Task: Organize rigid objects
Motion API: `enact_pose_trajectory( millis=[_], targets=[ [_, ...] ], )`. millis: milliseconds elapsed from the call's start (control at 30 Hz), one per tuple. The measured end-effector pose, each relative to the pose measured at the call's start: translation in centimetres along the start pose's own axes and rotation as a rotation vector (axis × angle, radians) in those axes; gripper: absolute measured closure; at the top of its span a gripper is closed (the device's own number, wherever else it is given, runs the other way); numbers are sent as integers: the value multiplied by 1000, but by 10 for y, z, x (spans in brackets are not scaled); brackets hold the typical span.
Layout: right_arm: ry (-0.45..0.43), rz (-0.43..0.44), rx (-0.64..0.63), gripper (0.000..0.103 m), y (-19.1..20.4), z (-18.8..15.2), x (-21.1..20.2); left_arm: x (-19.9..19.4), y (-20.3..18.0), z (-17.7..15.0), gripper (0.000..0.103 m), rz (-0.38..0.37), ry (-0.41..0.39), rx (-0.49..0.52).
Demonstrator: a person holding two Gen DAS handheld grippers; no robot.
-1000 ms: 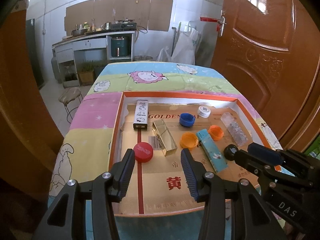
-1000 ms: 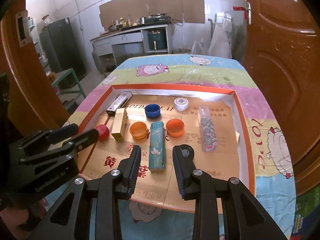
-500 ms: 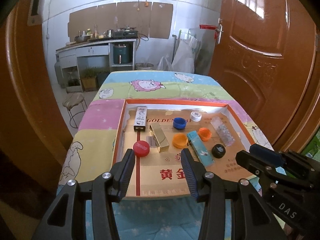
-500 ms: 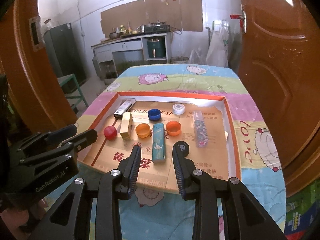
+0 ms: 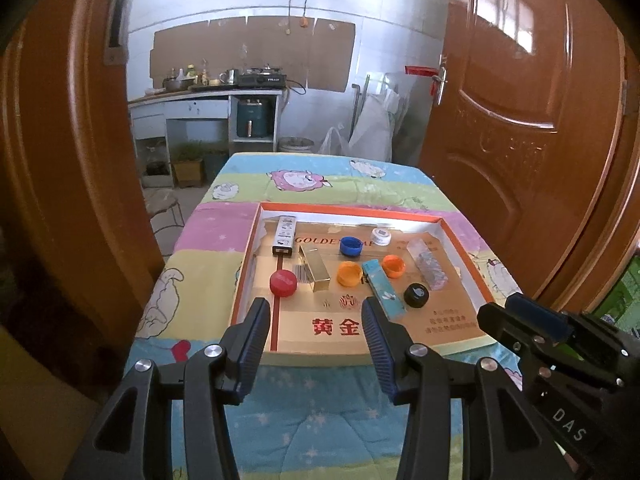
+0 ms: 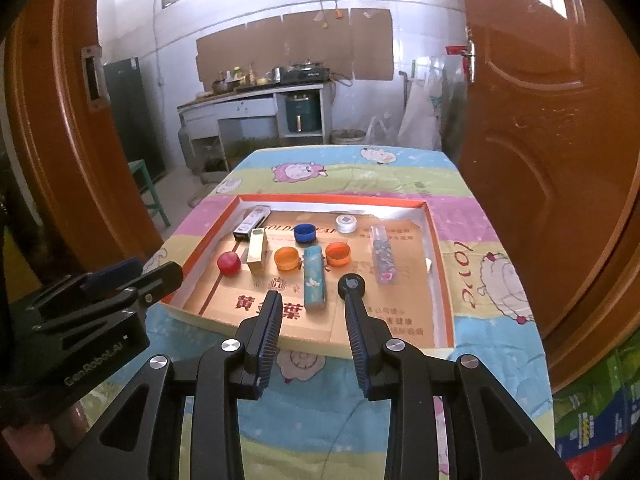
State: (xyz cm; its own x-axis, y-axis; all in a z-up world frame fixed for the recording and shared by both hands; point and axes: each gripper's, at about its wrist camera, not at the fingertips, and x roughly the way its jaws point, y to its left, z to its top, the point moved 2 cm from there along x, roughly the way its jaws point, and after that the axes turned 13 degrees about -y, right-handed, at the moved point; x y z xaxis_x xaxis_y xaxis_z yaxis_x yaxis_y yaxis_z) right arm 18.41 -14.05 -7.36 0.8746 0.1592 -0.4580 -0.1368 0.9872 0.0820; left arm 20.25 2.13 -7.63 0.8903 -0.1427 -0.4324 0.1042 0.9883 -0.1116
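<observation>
A shallow orange-rimmed tray (image 5: 460,242) lined with tan cardboard lies on the worktop (image 5: 208,232), which is covered by a pastel cartoon-sheep cloth. The liner carries "GOLDEN" in red capitals near the far edge, partly hidden by the things on it, and large red Chinese characters, "黄金" among them, near the front edge. In the tray sit a red cap (image 5: 283,282), a gold box (image 5: 316,266), a black-and-white printed box (image 5: 285,235), a blue cap (image 5: 351,246), a white cap (image 5: 381,236), two orange caps (image 5: 349,273) (image 5: 394,266), a teal lighter-shaped box (image 5: 383,289), a clear patterned case (image 5: 430,264) and a black cap (image 5: 416,295). The left claw (image 5: 316,316) hangs before the tray's front edge, jaws apart and empty; its body reads "GenRobot.AI" in the right wrist view. The right claw (image 6: 312,306), marked "DAS", also stands open with nothing between its pads.
</observation>
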Motion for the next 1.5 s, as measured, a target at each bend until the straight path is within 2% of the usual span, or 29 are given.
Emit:
enact_pose_trajectory(
  millis=[167, 333, 533, 667, 1000, 1500],
  targets=[
    [-22, -9, -5, 70, 4, -1, -19, -19, -6, 0, 56, 61, -12, 30],
    [-60, -14, -17, 70, 9, -1, -42, -51, -15, -1, 56, 118, -85, 62],
    [-103, -25, -19, 70, 13, 0, -69, -82, -23, -4, 56, 114, -130, 57],
    [-133, -39, -17, 70, 14, 0, -89, -99, -24, -6, 56, 82, -152, 35],
    [-179, -60, -32, 70, 28, -6, -126, -133, -30, -15, 56, 100, -187, 60],
    [-226, -52, -50, 69, 36, -11, -154, -146, -29, -20, 56, 116, -203, 68]
  ],
)
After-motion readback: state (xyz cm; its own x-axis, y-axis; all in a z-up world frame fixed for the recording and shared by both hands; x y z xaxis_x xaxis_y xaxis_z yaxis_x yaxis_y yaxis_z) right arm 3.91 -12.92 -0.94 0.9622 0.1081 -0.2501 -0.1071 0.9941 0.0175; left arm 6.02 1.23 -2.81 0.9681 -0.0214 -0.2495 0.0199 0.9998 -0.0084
